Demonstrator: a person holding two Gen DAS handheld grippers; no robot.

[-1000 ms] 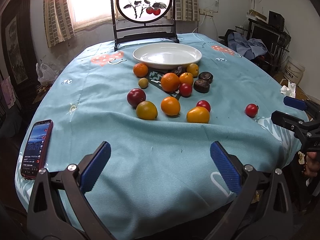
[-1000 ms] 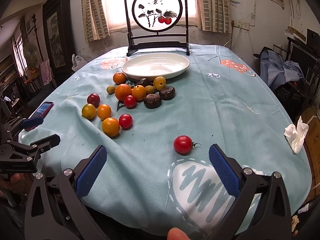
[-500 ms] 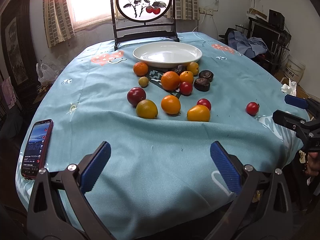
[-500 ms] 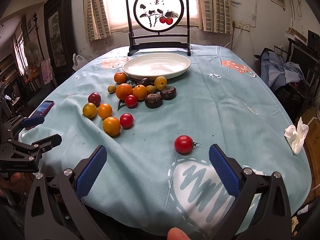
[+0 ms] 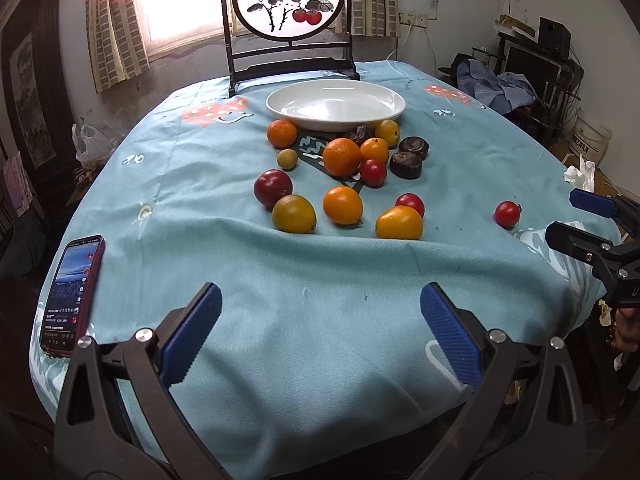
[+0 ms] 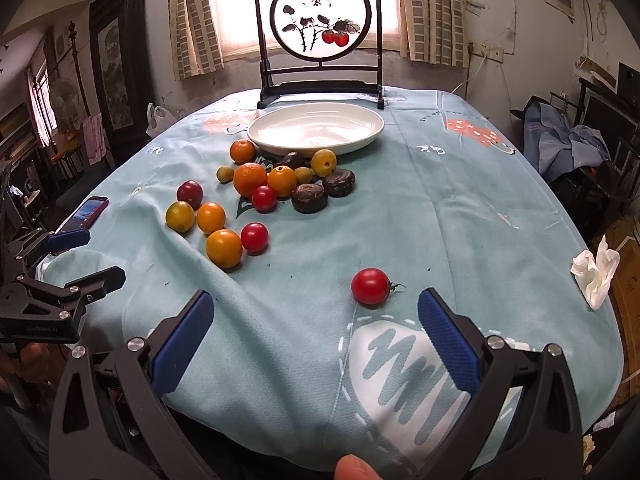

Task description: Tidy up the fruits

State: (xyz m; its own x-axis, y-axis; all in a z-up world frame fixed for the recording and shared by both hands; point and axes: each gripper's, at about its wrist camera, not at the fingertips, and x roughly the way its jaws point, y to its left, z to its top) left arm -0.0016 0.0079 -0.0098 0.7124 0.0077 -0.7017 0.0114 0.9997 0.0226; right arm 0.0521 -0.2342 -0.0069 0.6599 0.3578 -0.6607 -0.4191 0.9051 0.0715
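Observation:
Several fruits lie loose on the blue tablecloth in front of an empty white plate (image 5: 336, 104), which also shows in the right wrist view (image 6: 316, 128): oranges (image 5: 341, 156), yellow fruits (image 5: 399, 223), red tomatoes (image 5: 409, 203), a dark red plum (image 5: 273, 187) and two dark brown fruits (image 5: 405, 165). One red tomato (image 6: 370, 285) lies apart, just ahead of my right gripper (image 6: 314, 332). My left gripper (image 5: 320, 328) is open and empty near the table's front edge. My right gripper is open and empty too.
A phone (image 5: 72, 292) lies at the table's left front edge. A framed round picture on a dark stand (image 5: 290, 20) stands behind the plate. A crumpled tissue (image 6: 596, 272) lies at the table's right edge. Furniture and clutter surround the table.
Both views have crept slightly forward toward the fruits. Both grippers stay open and nothing on the table has moved.

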